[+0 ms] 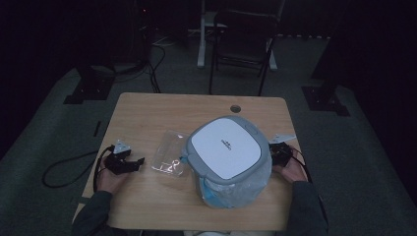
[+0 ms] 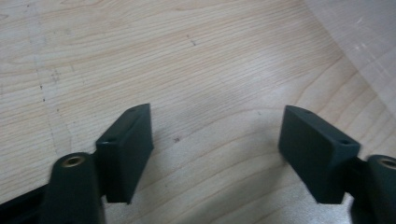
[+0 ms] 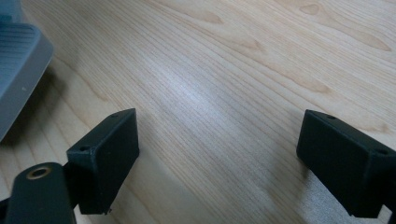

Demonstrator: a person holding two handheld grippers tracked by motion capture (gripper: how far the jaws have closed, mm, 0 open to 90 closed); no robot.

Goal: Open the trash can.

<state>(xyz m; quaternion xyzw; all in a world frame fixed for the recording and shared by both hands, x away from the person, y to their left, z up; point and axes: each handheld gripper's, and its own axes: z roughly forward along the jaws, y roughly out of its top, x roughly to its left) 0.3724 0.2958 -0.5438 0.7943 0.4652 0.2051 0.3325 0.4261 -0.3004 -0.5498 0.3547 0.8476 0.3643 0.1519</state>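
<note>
A grey and white square device (image 1: 228, 146) sits inside a clear plastic bag (image 1: 231, 189) on the right half of the wooden table (image 1: 147, 113). To its left lies a flat clear plastic pouch (image 1: 169, 153). My left gripper (image 1: 138, 162) rests low over the table near the left edge, a little left of the pouch, jaws wide apart with bare wood (image 2: 215, 121) between them. My right gripper (image 1: 278, 150) sits just right of the device, also open over bare wood (image 3: 219, 121). The device's grey edge (image 3: 18, 60) shows at the left of the right gripper view.
A round cable hole (image 1: 235, 108) is in the table's far edge. A folding chair (image 1: 243, 44) stands beyond the table on the dark floor. Cables (image 1: 64, 169) trail off the left side. Bare wood spans the far left of the tabletop.
</note>
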